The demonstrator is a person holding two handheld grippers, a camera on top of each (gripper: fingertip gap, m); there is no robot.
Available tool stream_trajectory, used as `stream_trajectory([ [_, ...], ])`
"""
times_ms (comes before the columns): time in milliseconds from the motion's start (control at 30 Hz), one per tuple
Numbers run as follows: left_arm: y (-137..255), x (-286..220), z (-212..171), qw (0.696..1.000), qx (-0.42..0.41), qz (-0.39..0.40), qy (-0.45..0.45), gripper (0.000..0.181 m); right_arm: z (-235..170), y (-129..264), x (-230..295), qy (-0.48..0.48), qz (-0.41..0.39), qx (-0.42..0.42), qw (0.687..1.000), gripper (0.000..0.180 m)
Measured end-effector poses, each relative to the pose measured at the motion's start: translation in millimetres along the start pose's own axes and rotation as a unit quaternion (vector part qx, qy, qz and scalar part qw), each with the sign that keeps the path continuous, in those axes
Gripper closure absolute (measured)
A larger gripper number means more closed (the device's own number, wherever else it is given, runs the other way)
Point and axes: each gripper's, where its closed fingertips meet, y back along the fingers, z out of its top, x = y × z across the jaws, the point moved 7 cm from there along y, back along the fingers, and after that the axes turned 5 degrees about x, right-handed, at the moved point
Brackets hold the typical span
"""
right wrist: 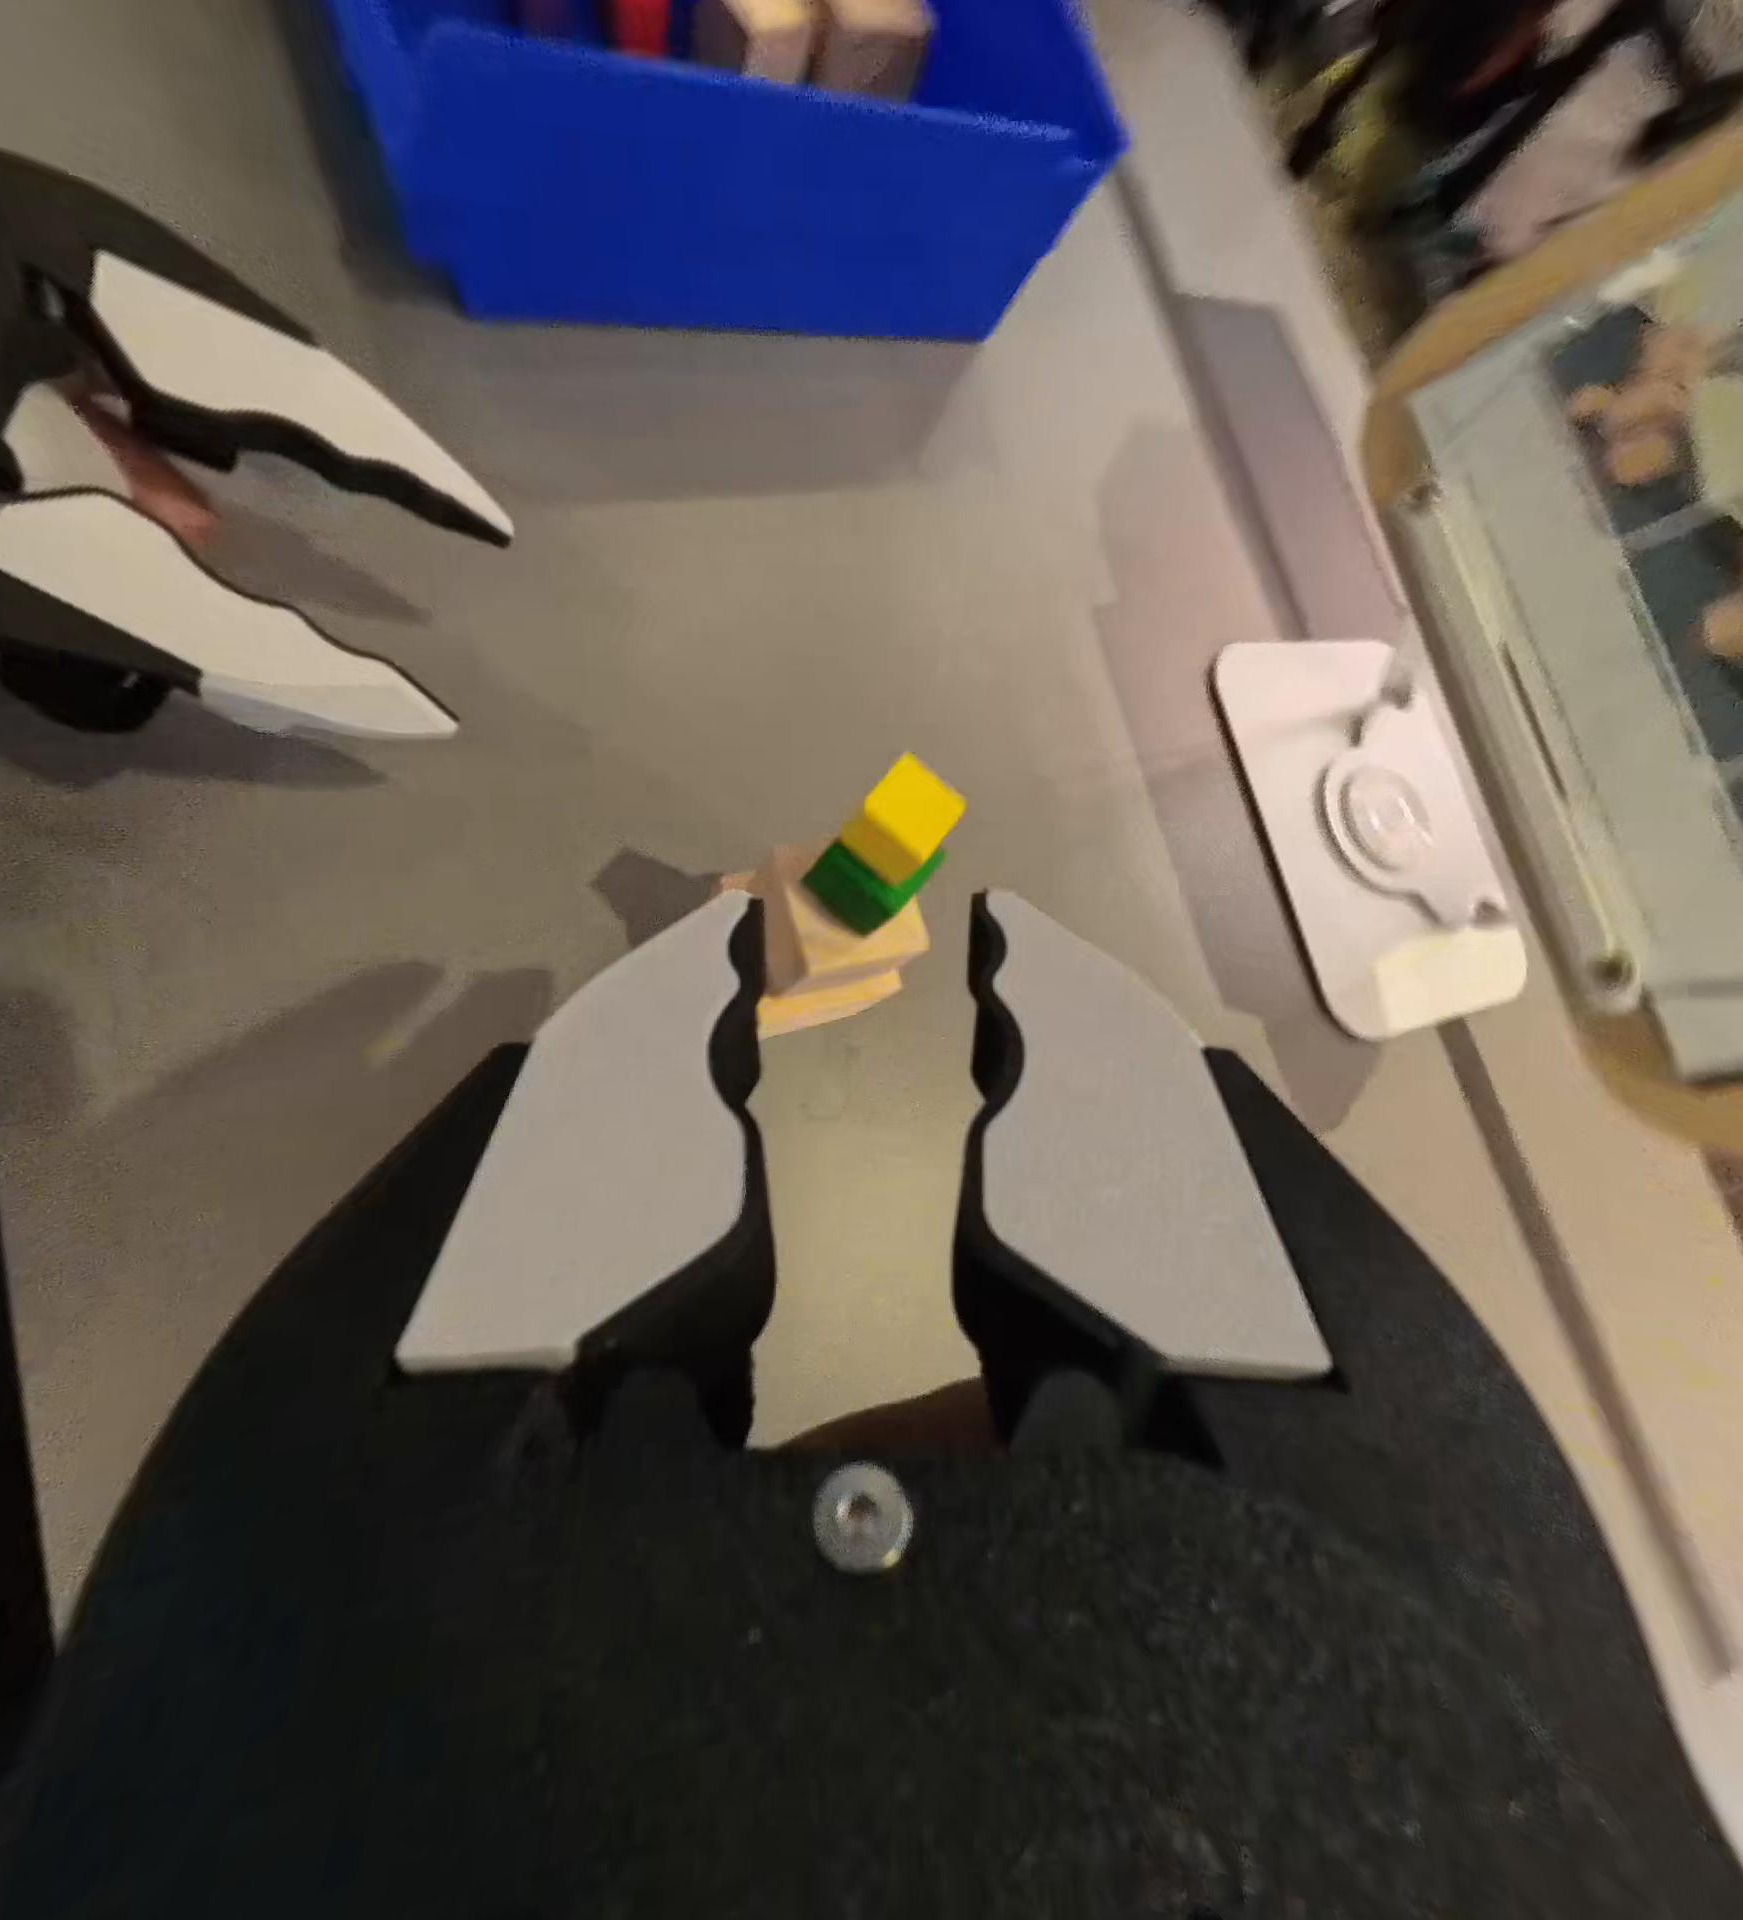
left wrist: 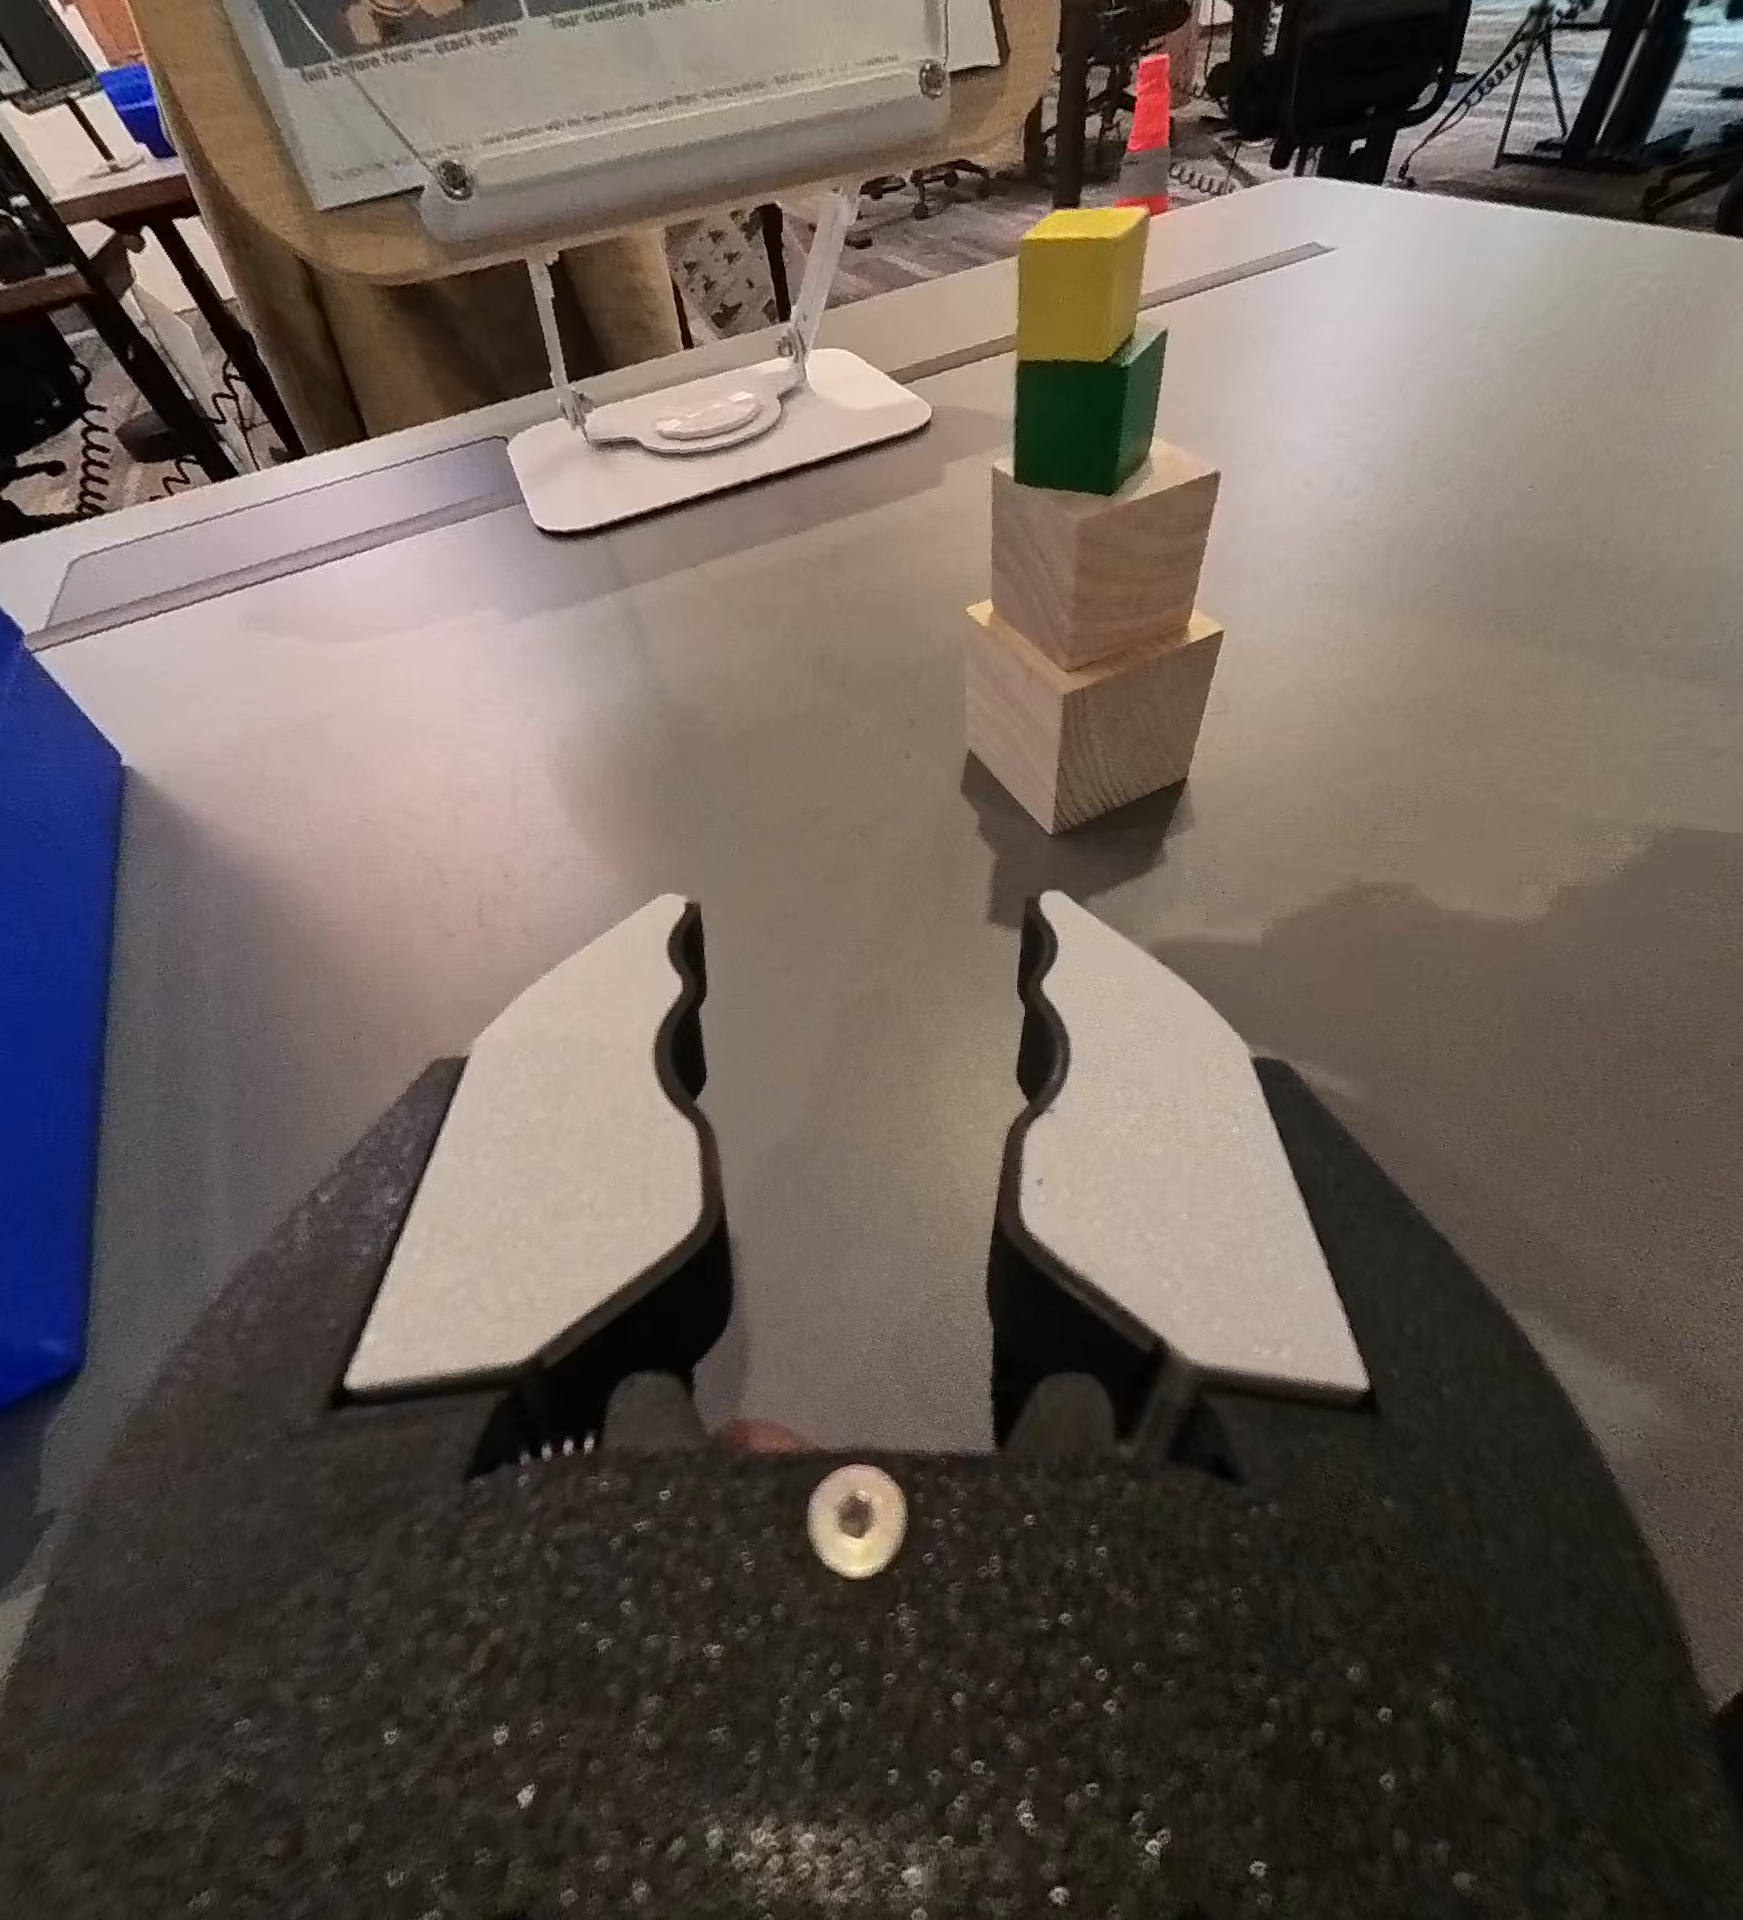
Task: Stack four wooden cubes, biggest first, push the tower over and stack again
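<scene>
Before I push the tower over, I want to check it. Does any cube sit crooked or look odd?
Yes. The four cubes are twisted against each other, not squared up. The small green wooden cube sits off-centre, toward one edge of the plain wooden cube beneath, and the yellow wooden cube on top seems slightly tilted. The tower stands.

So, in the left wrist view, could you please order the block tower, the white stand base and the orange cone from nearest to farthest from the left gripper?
1. Four-cube wooden tower, ahead, slightly right.
2. White flat stand base, behind, left of the tower.
3. Orange traffic cone, on the floor beyond the grey table.

The left gripper is open.
</scene>
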Motion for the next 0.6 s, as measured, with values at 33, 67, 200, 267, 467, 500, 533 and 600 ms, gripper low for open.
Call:
stream_trajectory([
  [33,0.0,0.4,-0.1,1.000,0.000,0.002,0.001,0.123,-18.0,1.5,9.3,-0.035,-0.030,-0.026,0.999,0.141],
  [67,0.1,1.0,0.0,1.000,0.000,0.007,0.002,0.123,-36.7,0.8,18.3,-0.077,-0.053,-0.052,0.994,0.144],
  [200,-1.6,2.4,-0.5,1.000,0.007,0.027,0.002,0.123,-103.9,-8.2,42.3,-0.233,-0.104,-0.136,0.957,0.142],
  [267,-3.4,1.4,-1.1,1.000,0.015,0.024,-0.002,0.126,-122.4,-6.8,48.2,-0.280,-0.112,-0.170,0.938,0.142],
  [467,-5.3,-3.9,-1.2,1.000,0.020,0.011,-0.020,0.134,-139.3,-2.6,56.1,-0.266,-0.140,-0.177,0.937,0.146],
  [500,-5.9,-6.0,-1.5,0.999,0.023,0.009,-0.029,0.142,-140.0,-2.5,56.5,-0.268,-0.145,-0.172,0.937,0.146],
  [533,-5.9,-7.7,-1.3,0.999,0.022,0.007,-0.035,0.158,-139.7,-3.3,57.5,-0.266,-0.141,-0.169,0.939,0.147],
  [600,-5.3,-9.8,0.1,0.999,0.012,0.003,-0.039,0.181,-139.7,-5.1,57.3,-0.267,-0.139,-0.161,0.940,0.146],
])
